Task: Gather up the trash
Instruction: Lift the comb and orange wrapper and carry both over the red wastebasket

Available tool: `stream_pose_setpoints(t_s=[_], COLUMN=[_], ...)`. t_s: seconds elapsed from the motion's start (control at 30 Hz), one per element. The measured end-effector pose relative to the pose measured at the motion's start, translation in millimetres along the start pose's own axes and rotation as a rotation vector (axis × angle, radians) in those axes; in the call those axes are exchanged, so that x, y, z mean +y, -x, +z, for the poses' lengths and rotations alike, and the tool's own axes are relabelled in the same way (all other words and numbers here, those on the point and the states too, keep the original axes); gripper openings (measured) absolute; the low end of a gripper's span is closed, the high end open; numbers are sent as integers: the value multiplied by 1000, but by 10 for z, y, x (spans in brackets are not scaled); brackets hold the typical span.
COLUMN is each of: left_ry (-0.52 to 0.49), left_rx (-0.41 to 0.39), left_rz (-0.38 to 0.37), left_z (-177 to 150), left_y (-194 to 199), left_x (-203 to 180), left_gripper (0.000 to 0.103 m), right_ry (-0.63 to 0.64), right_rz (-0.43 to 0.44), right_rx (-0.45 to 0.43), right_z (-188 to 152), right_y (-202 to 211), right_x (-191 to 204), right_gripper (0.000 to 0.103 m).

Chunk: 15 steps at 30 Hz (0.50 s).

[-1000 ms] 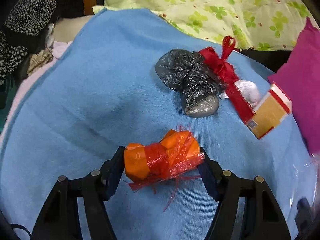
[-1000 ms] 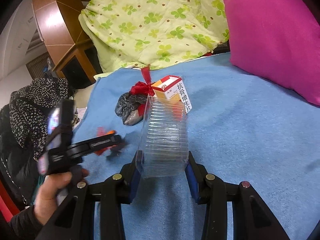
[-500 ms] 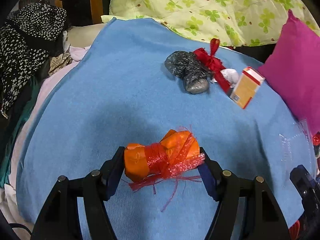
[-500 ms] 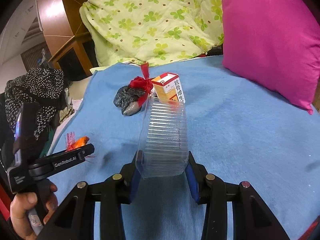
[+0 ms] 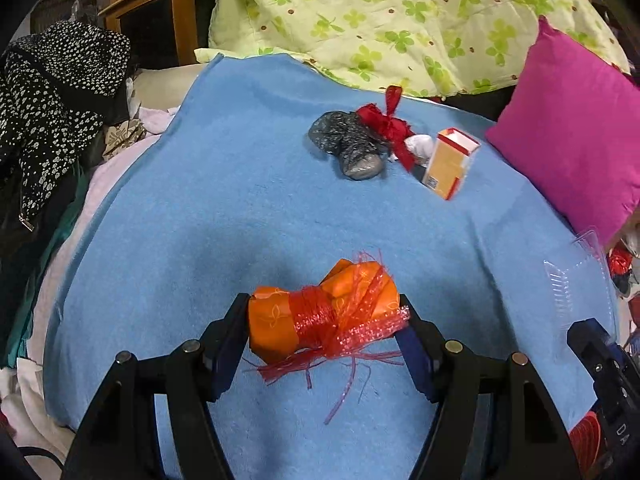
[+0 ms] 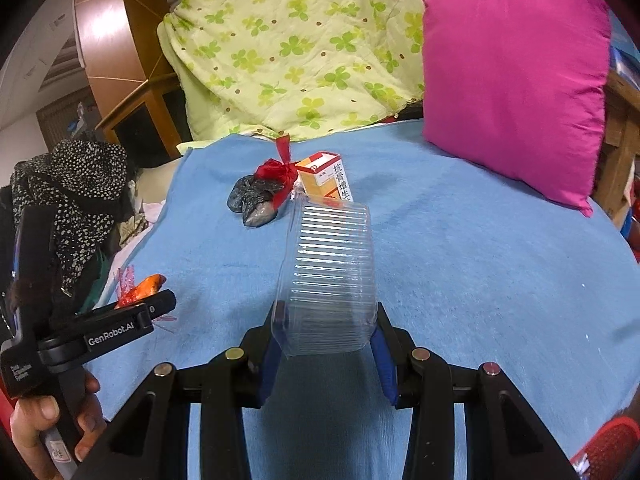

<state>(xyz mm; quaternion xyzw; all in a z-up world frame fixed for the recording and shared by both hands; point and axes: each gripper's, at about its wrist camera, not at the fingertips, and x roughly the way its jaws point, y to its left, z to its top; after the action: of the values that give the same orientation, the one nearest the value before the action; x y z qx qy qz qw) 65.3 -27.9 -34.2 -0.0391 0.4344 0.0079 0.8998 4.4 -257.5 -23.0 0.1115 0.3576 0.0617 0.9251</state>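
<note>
Presently, item one: an orange wrapped bundle [image 5: 324, 314], crumpled paper bound at its waist with red glittery mesh ribbon, frayed strands hanging below. It sits crosswise between the two fingers [image 5: 230, 344] of the left gripper [image 5: 324, 334], each end pressed by a pad, raised above the blue blanket [image 5: 240, 208].

Item two: one clear ribbed plastic container [image 6: 330, 276], empty, upright and leaning slightly, its base clamped between the fingers of the right gripper [image 6: 326, 344], also above the blanket. In the left view its rim shows at the right edge.

Remaining on the blanket, one cluster of four pieces, touching or just beside one another: one grey-black crumpled plastic bag [image 5: 348, 146]; one red ribbon bow [image 5: 386, 126] lying against it; one white wad [image 5: 420, 146], partly hidden; one orange-and-white carton [image 5: 450, 164] with a red top and printed characters, tilted. The cluster lies well apart from both grippers, toward the far end of the blanket.

Surroundings: one magenta pillow [image 6: 516, 88], one green clover-print quilt [image 6: 296, 48], one black spotted garment [image 5: 56, 100] at left. One hand [image 6: 48, 424] grips the left gripper's handle.
</note>
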Motion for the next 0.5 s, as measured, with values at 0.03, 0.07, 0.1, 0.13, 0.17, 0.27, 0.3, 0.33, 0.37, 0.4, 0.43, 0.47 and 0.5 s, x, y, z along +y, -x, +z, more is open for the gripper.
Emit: stream_pose_setpoints(t_s=[0.03, 0.07, 0.1, 0.13, 0.17, 0.27, 0.3, 0.33, 0.37, 0.4, 0.43, 0.47, 0.5], left_ry=[-6, -10, -14, -18, -20, -40, -48, -58, -68, -79, -85, -88, -92], left_rx=[1, 2, 1, -1, -2, -7, -6, -5, -6, -9, -9, -8, -8], left_rz=[-1, -2, -3, -6, -10, -20, -24, -31, -35, -38, -42, -48, -54], left_z=[-14, -22, -29, -39, -46, -85, -97, -111, -122, -135, -141, -151, -162], left_y=[13, 21, 32, 50, 64, 113, 124, 134, 145, 155, 158, 162, 169], left_x=[-29, -52, -80, -111, -134, -236, -274, -318, -363, -411, -440, -472, -506], left_gripper=[71, 71, 71, 71, 71, 71, 71, 71, 71, 71, 71, 71, 71], right_ry=[-1, -4, -6, -8, -9, -14, -16, -20, -23, -25, -27, -30, -33], right_rz=[0, 0, -1, -3, -5, -11, -13, -16, -19, -25, -28, -32, -37], right_rx=[-2, -3, -4, -5, -6, -15, -19, -24, -26, -29, -30, -31, -32], right_z=[-16, -30, -44, -56, -59, -75, -79, -87, -93, -103, -114, -122, -131], right_y=[22, 46, 65, 89, 107, 188, 216, 249, 272, 299, 316, 332, 351], right_x=[-5, -14, -22, -36, -46, -88, -101, -118, -133, -155, -175, -197, -224], right_gripper=[44, 44, 44, 44, 44, 44, 44, 44, 44, 44, 44, 44, 44])
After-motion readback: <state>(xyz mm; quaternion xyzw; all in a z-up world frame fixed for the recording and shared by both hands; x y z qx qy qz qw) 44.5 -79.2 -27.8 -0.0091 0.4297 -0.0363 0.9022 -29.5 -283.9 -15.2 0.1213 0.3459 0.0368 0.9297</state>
